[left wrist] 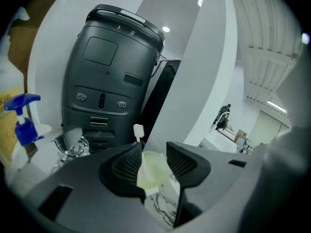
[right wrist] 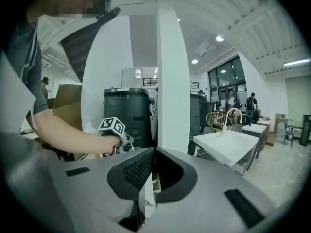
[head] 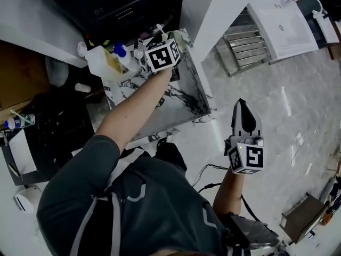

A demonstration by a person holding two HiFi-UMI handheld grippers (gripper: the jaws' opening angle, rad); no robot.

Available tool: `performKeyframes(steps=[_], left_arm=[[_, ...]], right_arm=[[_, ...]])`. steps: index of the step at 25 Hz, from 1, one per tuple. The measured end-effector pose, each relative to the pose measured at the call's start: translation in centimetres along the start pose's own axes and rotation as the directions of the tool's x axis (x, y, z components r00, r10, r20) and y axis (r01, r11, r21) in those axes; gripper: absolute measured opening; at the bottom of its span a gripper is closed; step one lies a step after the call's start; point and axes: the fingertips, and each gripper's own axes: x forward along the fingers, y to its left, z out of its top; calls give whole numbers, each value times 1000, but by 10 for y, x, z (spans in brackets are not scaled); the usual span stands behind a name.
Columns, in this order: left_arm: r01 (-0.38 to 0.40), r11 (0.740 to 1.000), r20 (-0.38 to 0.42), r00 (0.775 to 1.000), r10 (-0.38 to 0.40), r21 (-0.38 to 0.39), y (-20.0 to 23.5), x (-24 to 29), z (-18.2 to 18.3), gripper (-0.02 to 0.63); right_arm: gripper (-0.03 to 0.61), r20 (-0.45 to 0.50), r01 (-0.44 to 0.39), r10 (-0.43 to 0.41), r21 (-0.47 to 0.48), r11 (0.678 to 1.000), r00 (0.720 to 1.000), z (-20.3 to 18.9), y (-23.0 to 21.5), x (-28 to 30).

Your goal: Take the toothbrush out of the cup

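A pale green cup (left wrist: 154, 171) stands on the marble-patterned counter (head: 178, 100). A white toothbrush (left wrist: 138, 131) stands in the cup with its head above the rim. My left gripper (left wrist: 154, 153) is open, and the cup sits in the gap between its pads, with the brush handle close to the left pad. From the head view, the left gripper (head: 173, 46) is reached out over the counter's far end, its marker cube hiding the jaws. My right gripper (head: 242, 104) hangs over the floor to the counter's right, its jaws shut on nothing (right wrist: 154, 152).
A blue-topped spray bottle (left wrist: 22, 120) and a white jug with a yellow label (head: 101, 63) stand at the counter's left. A tall dark grey machine (left wrist: 107, 76) rises behind the cup, next to a white pillar (right wrist: 172, 81). A white basin (head: 282, 28) lies far right.
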Motion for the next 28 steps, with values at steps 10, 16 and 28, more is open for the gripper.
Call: performKeyframes(steps=[10, 16, 28], left_arm=[[-175, 982, -52, 983, 179, 72, 34, 49, -20, 153], [-198, 969, -46, 977, 206, 148, 38, 56, -24, 109], [-165, 971, -12, 985, 170, 175, 31, 51, -15, 54]], right_arm=[[30, -30, -35, 35, 11, 999, 999, -29, -10, -9], [31, -43, -48, 49, 19, 999, 998, -46, -10, -13], [30, -92, -40, 43, 40, 998, 995, -63, -3, -23]])
